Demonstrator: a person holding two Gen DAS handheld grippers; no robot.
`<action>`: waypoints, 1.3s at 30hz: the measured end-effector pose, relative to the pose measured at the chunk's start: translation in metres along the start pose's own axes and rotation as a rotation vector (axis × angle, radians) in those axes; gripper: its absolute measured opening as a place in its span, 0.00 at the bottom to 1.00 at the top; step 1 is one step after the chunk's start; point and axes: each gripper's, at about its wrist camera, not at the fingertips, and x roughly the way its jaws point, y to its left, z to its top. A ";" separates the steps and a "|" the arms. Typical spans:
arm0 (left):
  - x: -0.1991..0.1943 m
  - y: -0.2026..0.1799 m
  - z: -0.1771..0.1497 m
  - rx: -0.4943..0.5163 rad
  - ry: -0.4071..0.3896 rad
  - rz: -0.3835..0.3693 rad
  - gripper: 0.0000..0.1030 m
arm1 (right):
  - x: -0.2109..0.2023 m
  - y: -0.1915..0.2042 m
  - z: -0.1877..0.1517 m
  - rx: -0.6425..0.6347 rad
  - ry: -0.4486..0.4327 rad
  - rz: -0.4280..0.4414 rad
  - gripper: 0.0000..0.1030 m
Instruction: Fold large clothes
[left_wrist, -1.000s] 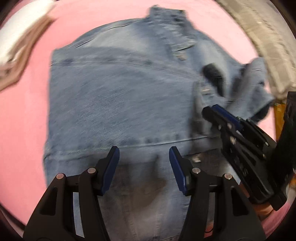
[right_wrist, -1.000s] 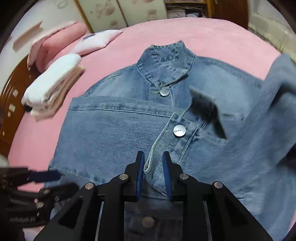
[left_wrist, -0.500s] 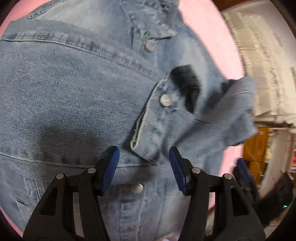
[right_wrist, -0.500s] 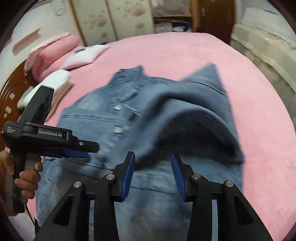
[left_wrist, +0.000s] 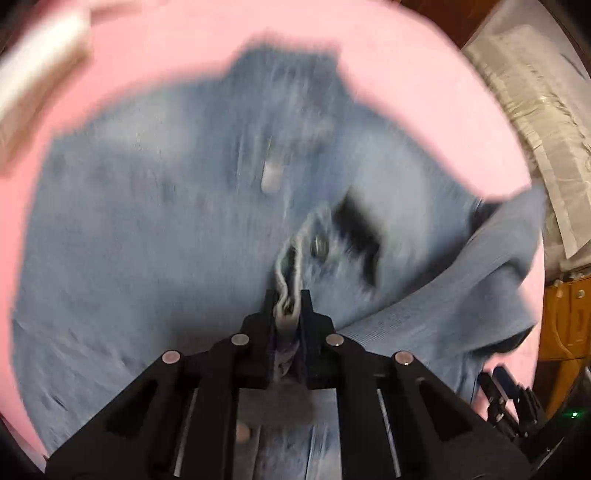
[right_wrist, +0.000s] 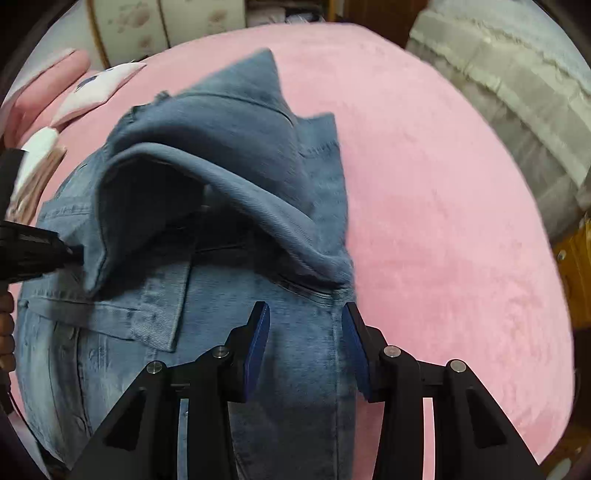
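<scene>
A blue denim jacket (left_wrist: 147, 229) lies spread on the pink bed, collar away from me. My left gripper (left_wrist: 288, 299) is shut on the jacket's button placket edge, just below a metal button (left_wrist: 320, 245). The view is motion-blurred. A sleeve (left_wrist: 480, 288) is folded across the jacket's right side. In the right wrist view the jacket (right_wrist: 288, 369) fills the lower middle, with the sleeve (right_wrist: 236, 155) draped over it. My right gripper (right_wrist: 306, 314) is open and empty, its blue pads either side of a seam near the armhole. The left gripper (right_wrist: 44, 251) shows at the left edge.
The pink bedspread (right_wrist: 443, 221) runs wide to the right. Pink and white pillows (right_wrist: 92, 88) and folded white cloth (right_wrist: 35, 158) lie at the far left. A grey-white quilt (right_wrist: 517, 81) is bunched beyond the bed's right edge. A wooden cabinet (left_wrist: 565, 321) stands at right.
My left gripper has closed on the placket edge it straddled before. My right gripper, which let go of the placket a second ago, has opened wider and moved over the sleeve seam.
</scene>
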 end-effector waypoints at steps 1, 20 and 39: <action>-0.013 -0.007 0.009 0.006 -0.059 -0.005 0.05 | 0.004 -0.005 0.001 0.008 -0.005 0.007 0.40; -0.104 0.096 -0.006 -0.316 -0.268 0.228 0.03 | 0.014 -0.051 -0.009 -0.209 -0.098 0.102 0.40; -0.036 0.149 -0.037 -0.277 -0.093 0.598 0.03 | 0.047 -0.075 -0.003 -0.109 0.066 0.097 0.29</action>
